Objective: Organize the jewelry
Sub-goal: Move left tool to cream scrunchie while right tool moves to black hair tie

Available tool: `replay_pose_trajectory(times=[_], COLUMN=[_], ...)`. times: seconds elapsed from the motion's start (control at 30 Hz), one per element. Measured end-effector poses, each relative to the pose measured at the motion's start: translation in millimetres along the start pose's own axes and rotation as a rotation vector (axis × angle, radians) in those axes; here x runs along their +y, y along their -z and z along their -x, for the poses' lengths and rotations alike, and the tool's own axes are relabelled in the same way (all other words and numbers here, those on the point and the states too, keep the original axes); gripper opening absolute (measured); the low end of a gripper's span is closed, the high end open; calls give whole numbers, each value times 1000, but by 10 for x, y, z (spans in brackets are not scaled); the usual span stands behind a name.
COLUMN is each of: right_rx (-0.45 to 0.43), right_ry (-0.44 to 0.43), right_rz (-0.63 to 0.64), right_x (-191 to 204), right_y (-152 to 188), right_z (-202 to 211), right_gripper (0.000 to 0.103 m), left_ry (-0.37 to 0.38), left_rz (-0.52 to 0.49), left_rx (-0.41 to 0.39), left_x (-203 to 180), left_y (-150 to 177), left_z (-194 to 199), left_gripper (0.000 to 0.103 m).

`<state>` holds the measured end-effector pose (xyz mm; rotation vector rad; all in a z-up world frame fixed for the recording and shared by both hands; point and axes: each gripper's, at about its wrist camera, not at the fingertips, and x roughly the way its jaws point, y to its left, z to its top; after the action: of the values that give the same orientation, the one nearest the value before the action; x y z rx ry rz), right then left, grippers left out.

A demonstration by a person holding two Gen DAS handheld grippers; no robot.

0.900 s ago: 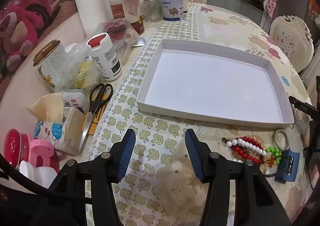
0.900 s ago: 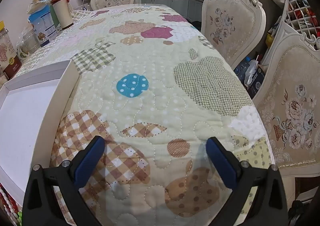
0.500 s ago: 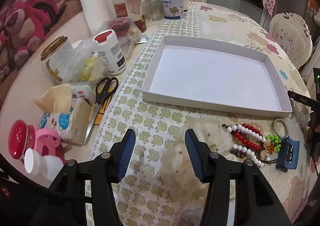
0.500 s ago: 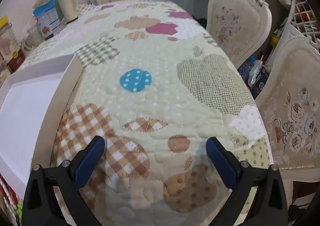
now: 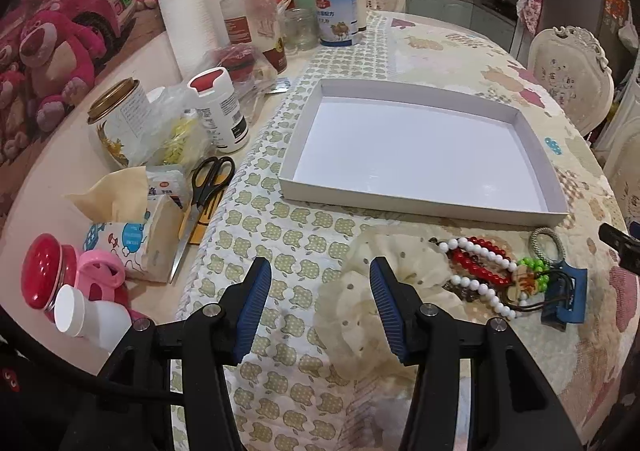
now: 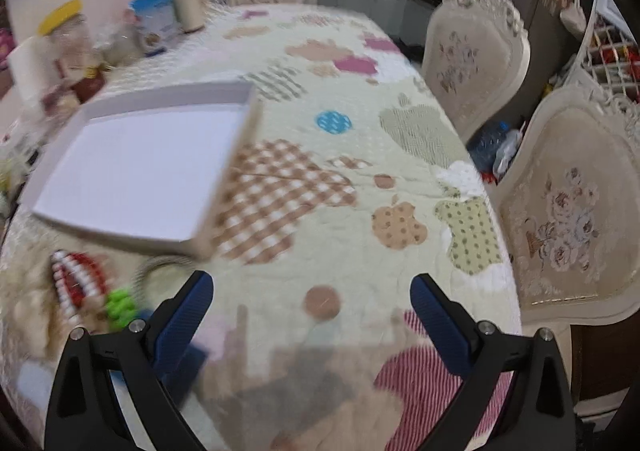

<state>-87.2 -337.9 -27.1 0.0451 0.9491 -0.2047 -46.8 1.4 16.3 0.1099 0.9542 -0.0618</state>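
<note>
A shallow white tray (image 5: 424, 205) lies empty on the quilted table; it also shows in the right wrist view (image 6: 120, 231). In front of its right corner lies a jewelry pile: red and white bead strands (image 5: 478, 265), a green bead piece (image 5: 534, 271), a woven ring (image 5: 546, 241) and a blue clip (image 5: 564, 299). A cream lace scrunchie (image 5: 360, 315) lies beside them. My left gripper (image 5: 320, 303) is open and empty, above the cloth left of the pile. My right gripper (image 6: 312, 315) is wide open and empty; the beads (image 6: 78, 283) lie at its left, blurred.
The table's left side is crowded: scissors (image 5: 204, 187), tissue pack (image 5: 132, 231), white bottle (image 5: 220, 111), jars, paper roll (image 5: 188, 27), red-lidded jar (image 5: 46, 275). Upholstered chairs (image 6: 476, 59) stand along the right edge. Open quilt lies right of the tray.
Both grippers pulled back and up. The right gripper swung left, blurring its view, bringing the whole tray and the jewelry pile into view. Both stayed open.
</note>
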Motion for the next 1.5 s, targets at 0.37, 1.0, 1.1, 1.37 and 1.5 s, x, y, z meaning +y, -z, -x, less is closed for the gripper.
replay_pose_trajectory(times=[0.37,1.0,1.1,1.37,1.5], right_rx=[-124,-173,-180,-166,-158], right_ry=[-111,-163,-161,-159,-161], right_rz=[44,108,109,107,108], right_x=[536,914,923,940,944], right_y=[153,250,257,256,257], right_z=[838,1090,1113,1093,1074], right_gripper=[101,101,101,101,101], left_ry=[16,30,30,27,26], left_rz=[-4,7,8,8,10], left_rx=[-40,-57,-56,-53,-50], left_x=[-54,26,25,44,64], left_y=[85,170,172,189,190], left_z=[217,326,327,329,317], left_gripper=[42,42,42,42,42])
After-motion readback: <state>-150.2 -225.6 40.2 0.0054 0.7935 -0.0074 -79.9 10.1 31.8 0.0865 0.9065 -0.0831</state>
